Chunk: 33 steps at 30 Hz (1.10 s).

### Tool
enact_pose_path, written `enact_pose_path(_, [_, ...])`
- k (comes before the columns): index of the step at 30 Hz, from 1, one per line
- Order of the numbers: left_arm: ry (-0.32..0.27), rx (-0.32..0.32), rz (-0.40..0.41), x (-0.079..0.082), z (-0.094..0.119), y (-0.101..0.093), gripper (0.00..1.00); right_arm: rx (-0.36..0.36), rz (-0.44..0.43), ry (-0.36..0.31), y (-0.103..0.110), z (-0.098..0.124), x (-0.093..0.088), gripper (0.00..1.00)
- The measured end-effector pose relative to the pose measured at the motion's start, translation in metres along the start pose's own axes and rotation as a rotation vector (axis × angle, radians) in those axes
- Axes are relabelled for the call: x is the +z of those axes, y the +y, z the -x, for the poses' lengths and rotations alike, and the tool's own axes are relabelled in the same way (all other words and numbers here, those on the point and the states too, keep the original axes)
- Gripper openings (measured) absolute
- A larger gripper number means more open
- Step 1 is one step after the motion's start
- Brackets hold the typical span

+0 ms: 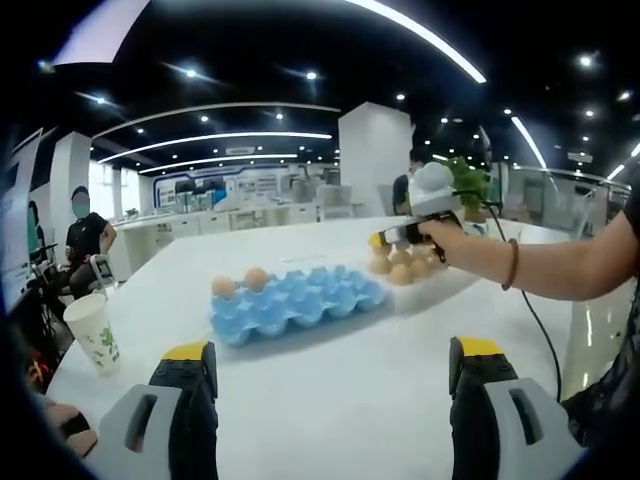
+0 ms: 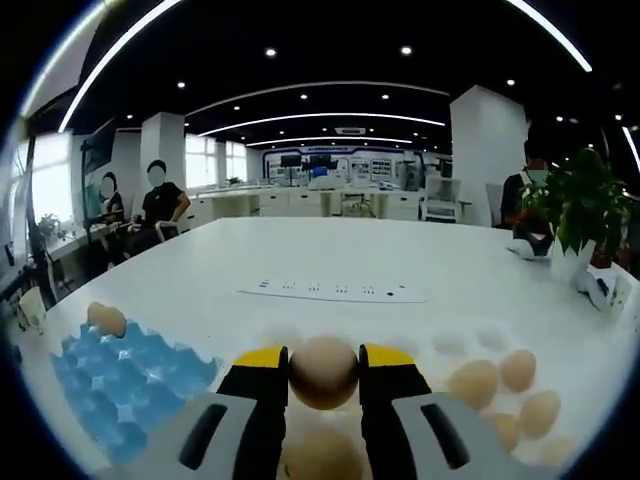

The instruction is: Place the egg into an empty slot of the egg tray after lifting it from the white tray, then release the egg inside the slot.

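Brown-shelled and smooth, the egg sits clamped between the yellow-tipped jaws of the right hand-held gripper, above the other eggs lying on the white tray. In the left gripper view this same hand-held gripper reaches over the tray on the far right of the desk, held by a person's hand. The blue egg tray lies just left of the white tray, with two eggs in its far-left corner and most of its slots bare. The left hand-held gripper is released, its jaws wide apart over bare desk, gripping nothing. A paper cup stands at the near left edge of the desk.

Judging from this, the lift seems under way and the carry to the egg tray is yet to come. The shell is hard, round and slick, so it could roll out of the jaws if the grip slackens during the move, or crack if squeezed harder. Lowering off-centre onto a ridge between slots could tip the egg out on release.
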<state>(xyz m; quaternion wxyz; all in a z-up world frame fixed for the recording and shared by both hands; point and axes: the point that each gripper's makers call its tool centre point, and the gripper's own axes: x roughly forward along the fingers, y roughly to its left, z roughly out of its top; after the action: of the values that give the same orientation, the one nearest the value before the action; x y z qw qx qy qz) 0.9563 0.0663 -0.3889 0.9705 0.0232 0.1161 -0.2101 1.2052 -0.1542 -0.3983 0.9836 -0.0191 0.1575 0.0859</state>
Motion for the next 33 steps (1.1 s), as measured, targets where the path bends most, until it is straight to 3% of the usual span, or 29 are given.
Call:
enact_pose_path(16, [0.002, 0.006, 0.004, -0.002, 0.004, 0.004, 0.98, 0.06, 0.008, -0.005, 0.039, -0.002, 0.005, 0.28])
enact_pose_path(33, [0.078, -0.036, -0.013, -0.009, -0.002, 0.007, 1.0, 0.183, 0.03, -0.022, 0.091, -0.003, 0.011, 0.28])
